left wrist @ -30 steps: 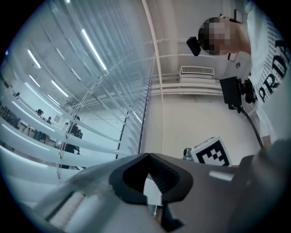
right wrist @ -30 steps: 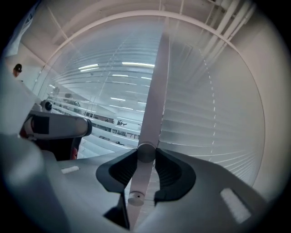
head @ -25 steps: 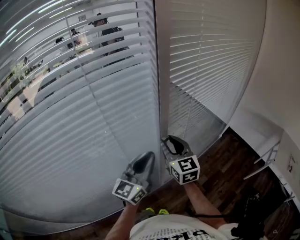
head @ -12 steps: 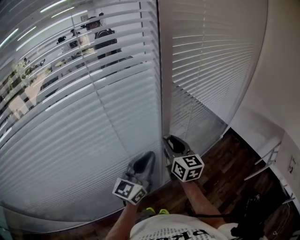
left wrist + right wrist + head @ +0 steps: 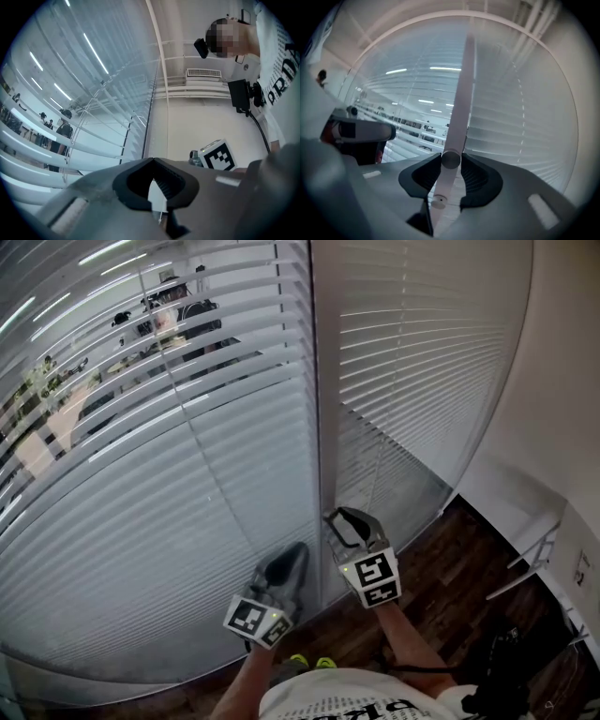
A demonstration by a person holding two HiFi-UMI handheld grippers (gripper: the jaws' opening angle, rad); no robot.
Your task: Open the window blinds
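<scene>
Two white slatted blinds cover the window. The left blind (image 5: 169, 474) has its slats tilted partly apart, while the right blind (image 5: 422, 352) looks nearly closed. A white tilt wand (image 5: 459, 103) hangs between them. My right gripper (image 5: 342, 518) (image 5: 451, 161) holds the wand near its lower end. Its jaws have just been opening a little, and the wand still touches both jaw tips. My left gripper (image 5: 292, 557) (image 5: 152, 161) hovers beside it at the left blind, its tips together and holding nothing that I can make out.
A white post (image 5: 323, 381) separates the two blinds. A white wall (image 5: 562, 381) closes in on the right. On the dark wood floor (image 5: 450, 587) are a white metal frame (image 5: 534, 559) and a black bag (image 5: 506, 662). People (image 5: 187, 315) show through the slats.
My right gripper's marker cube rolled to one side around the wand, then came back. Both hands stayed where they were, and the left gripper did not move.
</scene>
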